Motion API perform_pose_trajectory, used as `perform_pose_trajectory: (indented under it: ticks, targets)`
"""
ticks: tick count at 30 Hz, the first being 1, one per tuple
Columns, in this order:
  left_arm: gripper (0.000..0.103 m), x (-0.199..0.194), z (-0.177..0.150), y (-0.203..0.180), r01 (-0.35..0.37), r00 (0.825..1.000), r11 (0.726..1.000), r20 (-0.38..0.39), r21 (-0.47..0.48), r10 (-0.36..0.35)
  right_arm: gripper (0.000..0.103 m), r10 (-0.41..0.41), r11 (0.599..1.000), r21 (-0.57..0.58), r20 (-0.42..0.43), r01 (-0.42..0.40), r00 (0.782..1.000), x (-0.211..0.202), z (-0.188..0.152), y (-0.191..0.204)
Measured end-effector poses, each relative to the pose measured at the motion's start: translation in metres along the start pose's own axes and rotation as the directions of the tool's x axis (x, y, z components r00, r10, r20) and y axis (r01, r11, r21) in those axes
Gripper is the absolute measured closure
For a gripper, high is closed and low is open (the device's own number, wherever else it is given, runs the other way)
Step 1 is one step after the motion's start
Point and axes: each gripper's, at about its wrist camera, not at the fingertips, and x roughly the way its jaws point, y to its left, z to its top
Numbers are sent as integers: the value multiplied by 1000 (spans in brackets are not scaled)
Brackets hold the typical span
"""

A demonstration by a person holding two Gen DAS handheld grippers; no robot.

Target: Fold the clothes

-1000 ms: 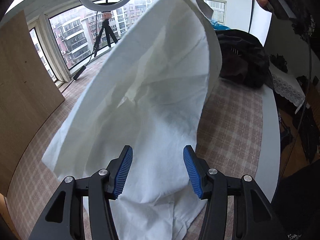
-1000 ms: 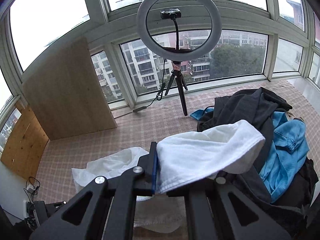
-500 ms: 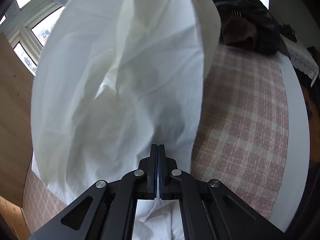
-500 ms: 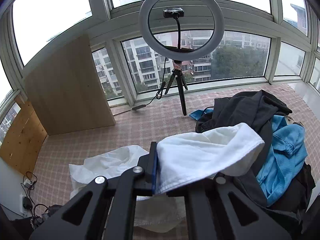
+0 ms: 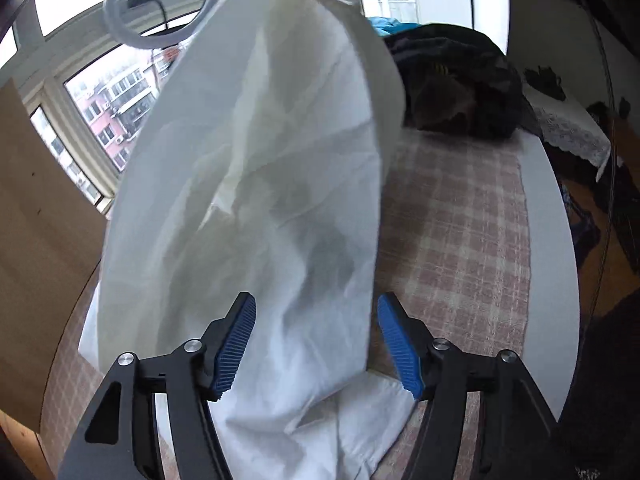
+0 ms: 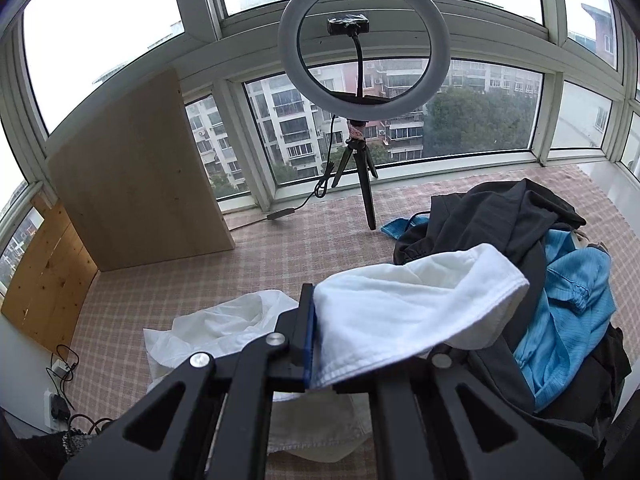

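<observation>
While the right gripper (image 6: 320, 344) clamps its fingers on the white garment's (image 5: 256, 208) hem, hoisting it above the checked bench (image 5: 452, 240), the left gripper (image 5: 316, 344) gapes around the hanging edge; best pinch low and pull taut.

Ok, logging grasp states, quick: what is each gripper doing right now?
Left gripper: open, white garment hanging between its fingers, not clamped.
Right gripper: shut on the white garment's edge.

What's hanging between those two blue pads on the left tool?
The white garment hangs down between the left gripper's open blue pads, as the left wrist view shows. Whether it touches either pad is unclear. Its top is clamped in the right gripper.
</observation>
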Motion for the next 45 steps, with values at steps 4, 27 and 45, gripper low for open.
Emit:
perform_pose_trajectory:
  ticks: [4, 27, 45]
  targets:
    - [76, 39, -3, -22, -63, 994, 992, -78, 113, 72, 97, 8, 1000, -14, 12, -8, 1000, -5, 1, 6]
    - [96, -5, -1, 150, -301, 949, 929, 31, -213, 315, 97, 41, 999, -34, -2, -41, 999, 3, 2, 28]
    - [76, -10, -32, 143, -289, 951, 940, 54, -183, 303, 97, 13, 998, -60, -53, -16, 999, 16, 7, 36]
